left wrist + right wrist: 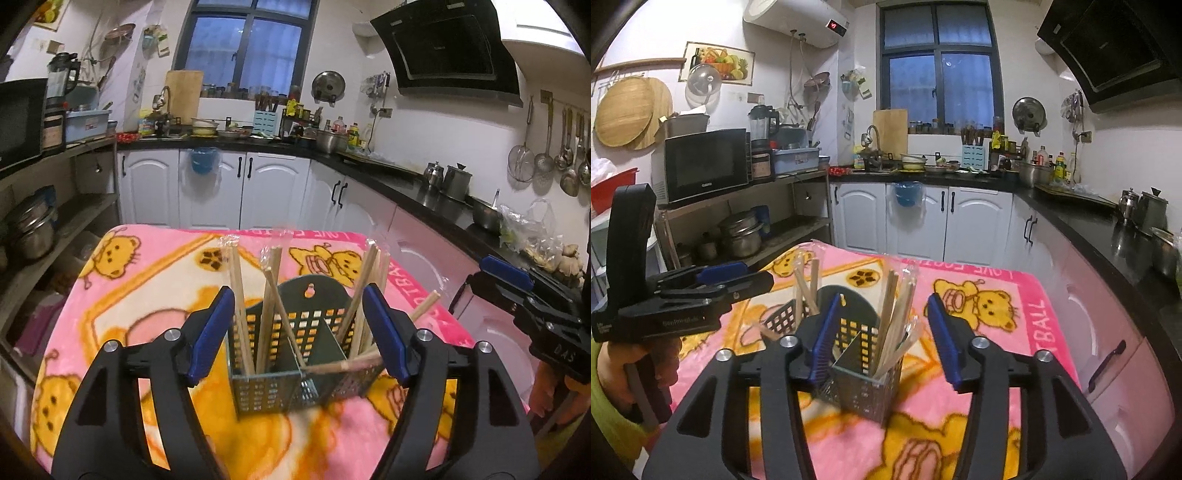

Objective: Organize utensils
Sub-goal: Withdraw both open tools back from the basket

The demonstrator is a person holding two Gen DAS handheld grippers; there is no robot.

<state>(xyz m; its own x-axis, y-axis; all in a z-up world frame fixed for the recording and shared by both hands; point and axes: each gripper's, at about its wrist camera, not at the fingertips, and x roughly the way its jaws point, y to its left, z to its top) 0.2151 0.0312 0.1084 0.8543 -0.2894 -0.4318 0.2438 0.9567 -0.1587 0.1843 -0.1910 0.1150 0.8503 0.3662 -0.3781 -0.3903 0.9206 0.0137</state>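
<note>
Now at release step, by judgement: left tongs (299, 332) agape, nothing gripped, holder framed between blue pads. Right tongs (882, 336) likewise spread, empty. Utensil holder (295, 373), dark perforated, divided into compartments, upright at lower centre of frame on pink bear-print blanket (155, 280). Chopsticks (240, 295), pale wood, some in clear wrappers, leaning in both compartments; one lying tilted across right rim. Next probably: straighten that stray stick, needing narrow pinch.

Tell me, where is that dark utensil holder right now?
The utensil holder stands on the pink bear blanket, straight ahead of both open grippers in each wrist view, with wooden chopsticks in it.
</note>
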